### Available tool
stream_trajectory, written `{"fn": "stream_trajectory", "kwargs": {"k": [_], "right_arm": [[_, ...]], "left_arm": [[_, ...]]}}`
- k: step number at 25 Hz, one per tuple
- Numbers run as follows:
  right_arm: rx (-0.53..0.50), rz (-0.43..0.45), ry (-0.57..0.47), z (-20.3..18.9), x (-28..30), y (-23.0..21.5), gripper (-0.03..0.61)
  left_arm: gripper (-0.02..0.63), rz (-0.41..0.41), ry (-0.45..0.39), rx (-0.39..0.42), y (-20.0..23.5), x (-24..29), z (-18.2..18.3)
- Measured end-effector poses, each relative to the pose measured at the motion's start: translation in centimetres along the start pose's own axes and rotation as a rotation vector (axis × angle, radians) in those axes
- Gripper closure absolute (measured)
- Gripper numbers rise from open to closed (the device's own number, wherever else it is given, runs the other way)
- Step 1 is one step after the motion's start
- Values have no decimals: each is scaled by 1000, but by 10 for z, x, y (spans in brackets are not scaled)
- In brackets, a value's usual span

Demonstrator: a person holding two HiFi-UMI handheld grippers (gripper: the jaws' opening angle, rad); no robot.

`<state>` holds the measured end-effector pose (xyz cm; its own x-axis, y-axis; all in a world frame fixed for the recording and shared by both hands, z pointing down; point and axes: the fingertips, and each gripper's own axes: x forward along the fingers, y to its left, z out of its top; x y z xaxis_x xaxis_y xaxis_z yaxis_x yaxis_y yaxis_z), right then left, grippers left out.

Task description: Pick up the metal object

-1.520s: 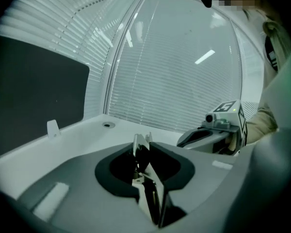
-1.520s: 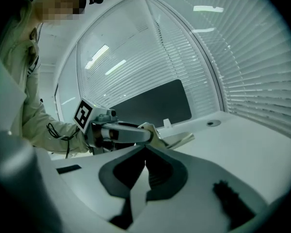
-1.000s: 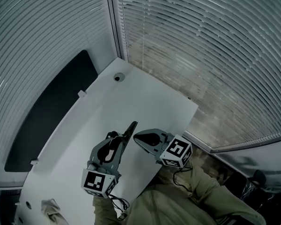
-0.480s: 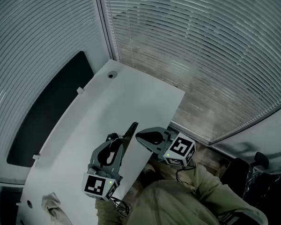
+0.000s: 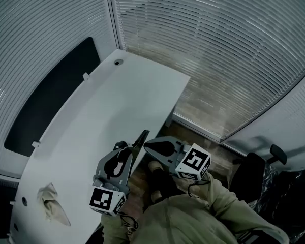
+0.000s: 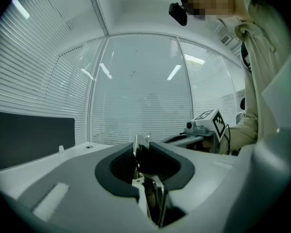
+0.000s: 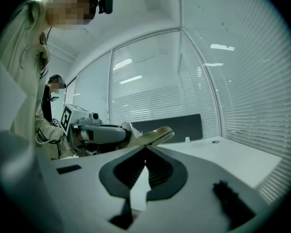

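Observation:
A thin, flat metal object [image 5: 142, 138] sticks out forward from my left gripper [image 5: 136, 146], which is shut on it above the near edge of the white table [image 5: 122, 95]. In the left gripper view the metal strip [image 6: 138, 145] stands on edge between the dark pads. My right gripper [image 5: 148, 149] hangs just right of it, past the table's edge and over the floor, shut with nothing in it. The right gripper view shows its jaws meeting at the tips [image 7: 145, 147], with the left gripper [image 7: 99, 133] and the metal object [image 7: 157, 134] close by on the left.
A crumpled cloth [image 5: 51, 206] lies on the table's near left end. A round cable hole [image 5: 117, 62] sits at the far corner. A dark panel [image 5: 46, 100] runs along the table's left side. Blinds cover the glass walls. A chair [image 5: 254, 172] stands at the right.
The table has slid up and to the left in the head view, so both grippers now hang nearer its edge, the right one off it. The metal object stays in the left gripper.

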<state>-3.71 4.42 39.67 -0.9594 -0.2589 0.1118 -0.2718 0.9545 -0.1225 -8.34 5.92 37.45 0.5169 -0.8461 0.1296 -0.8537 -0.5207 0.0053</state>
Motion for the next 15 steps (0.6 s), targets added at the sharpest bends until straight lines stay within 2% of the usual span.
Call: {"fn": "stream_trajectory", "kwargs": {"k": [5, 11, 15], "right_arm": [[-20, -13, -12, 7, -26, 27, 575], [-48, -4, -21, 17, -52, 30, 575], [-55, 23, -7, 18, -56, 33, 575]], "left_arm": [[532, -19, -18, 18, -31, -20, 8], [532, -20, -29, 52, -57, -16, 23], [532, -5, -23, 31, -61, -13, 26]]}}
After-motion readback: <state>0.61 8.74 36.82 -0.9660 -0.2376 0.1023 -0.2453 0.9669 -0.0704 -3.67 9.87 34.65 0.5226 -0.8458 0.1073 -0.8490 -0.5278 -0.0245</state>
